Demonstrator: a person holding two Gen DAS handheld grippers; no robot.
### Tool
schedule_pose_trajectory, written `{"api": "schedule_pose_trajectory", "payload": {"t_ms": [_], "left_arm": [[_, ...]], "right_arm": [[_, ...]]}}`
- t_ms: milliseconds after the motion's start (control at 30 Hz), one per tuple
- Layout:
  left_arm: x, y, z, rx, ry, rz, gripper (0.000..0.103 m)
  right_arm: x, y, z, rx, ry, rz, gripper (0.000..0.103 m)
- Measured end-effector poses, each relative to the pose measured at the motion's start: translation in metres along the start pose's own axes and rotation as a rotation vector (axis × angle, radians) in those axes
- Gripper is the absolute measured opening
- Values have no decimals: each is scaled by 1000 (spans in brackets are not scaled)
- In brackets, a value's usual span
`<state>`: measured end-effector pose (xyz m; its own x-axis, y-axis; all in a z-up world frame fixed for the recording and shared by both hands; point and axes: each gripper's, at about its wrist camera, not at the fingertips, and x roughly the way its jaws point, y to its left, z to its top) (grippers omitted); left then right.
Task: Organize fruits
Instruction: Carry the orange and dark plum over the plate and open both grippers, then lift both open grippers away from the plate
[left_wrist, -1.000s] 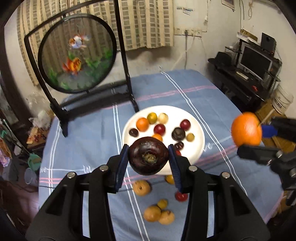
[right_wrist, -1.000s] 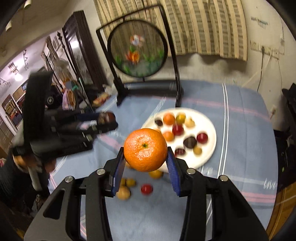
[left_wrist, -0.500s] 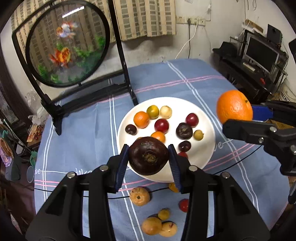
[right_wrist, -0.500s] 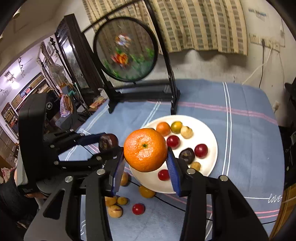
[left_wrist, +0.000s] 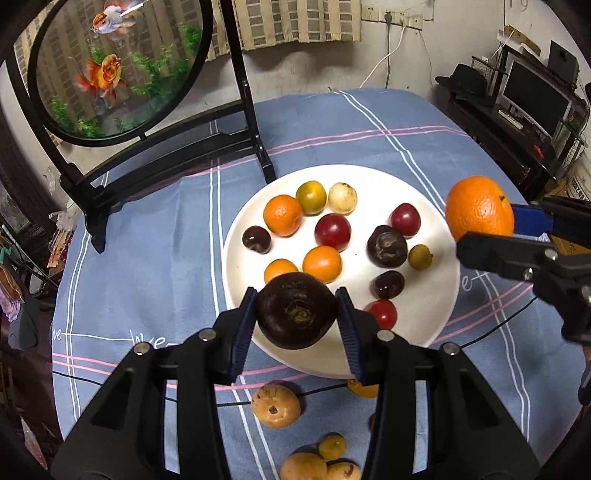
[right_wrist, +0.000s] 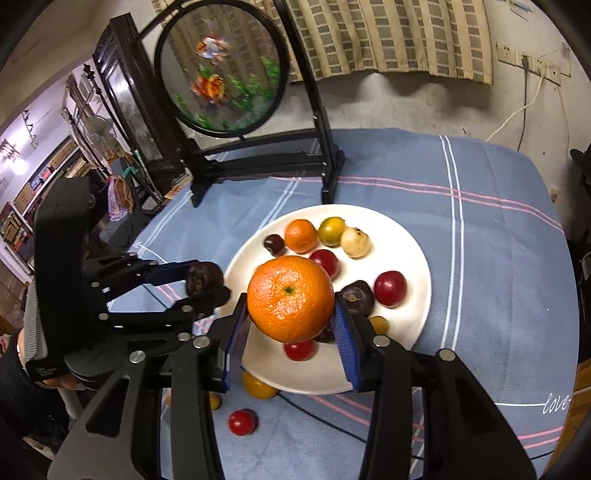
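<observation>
Plate (left_wrist: 436, 325) on tablecloth (left_wrist: 147, 280), framed screen (left_wrist: 122, 66) behind it, loose fruits (left_wrist: 275, 405) before it

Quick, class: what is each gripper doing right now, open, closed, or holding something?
Left gripper: closed on a dark purple fruit.
Right gripper: closed on a large orange.
</observation>
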<state>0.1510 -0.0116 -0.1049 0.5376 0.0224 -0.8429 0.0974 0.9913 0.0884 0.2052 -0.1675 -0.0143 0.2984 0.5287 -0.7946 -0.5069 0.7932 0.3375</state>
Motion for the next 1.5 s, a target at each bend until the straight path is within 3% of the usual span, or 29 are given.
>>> {"api": "schedule_pose_trajectory", "payload": {"t_ms": [200,333,533,1067,1133,1167,1200,1333,1500], "left_arm": [[10,25,-13,-41,4,-17,44],[24,21,-12,-36,37,-5,44],[28,0,2,15,21,-6,44],[43,-6,17,30,13,4,45],[47,-7,18,39,15,13,59],[46,-9,18,48,5,35,73],[45,-9,18,52,-8,49,77],[39,-5,14,33,-16,25,77],[30,1,3,0,-5,28,78]], "right_arm": [[12,-13,-14,-33,49,-58,44],[30,-12,-19,-52,88,-60,44],[43,-2,-9,-66,72,-15,44],[71,0,21,-94,58,-46,45],[75,1,24,-86,69,-56,59],[75,-1,26,-70,51,-66,70],[73,-3,28,-58,44,-55,70],[61,-16,27,5,15,-50,70],[44,-35,-7,124,40,-38,70]]}}
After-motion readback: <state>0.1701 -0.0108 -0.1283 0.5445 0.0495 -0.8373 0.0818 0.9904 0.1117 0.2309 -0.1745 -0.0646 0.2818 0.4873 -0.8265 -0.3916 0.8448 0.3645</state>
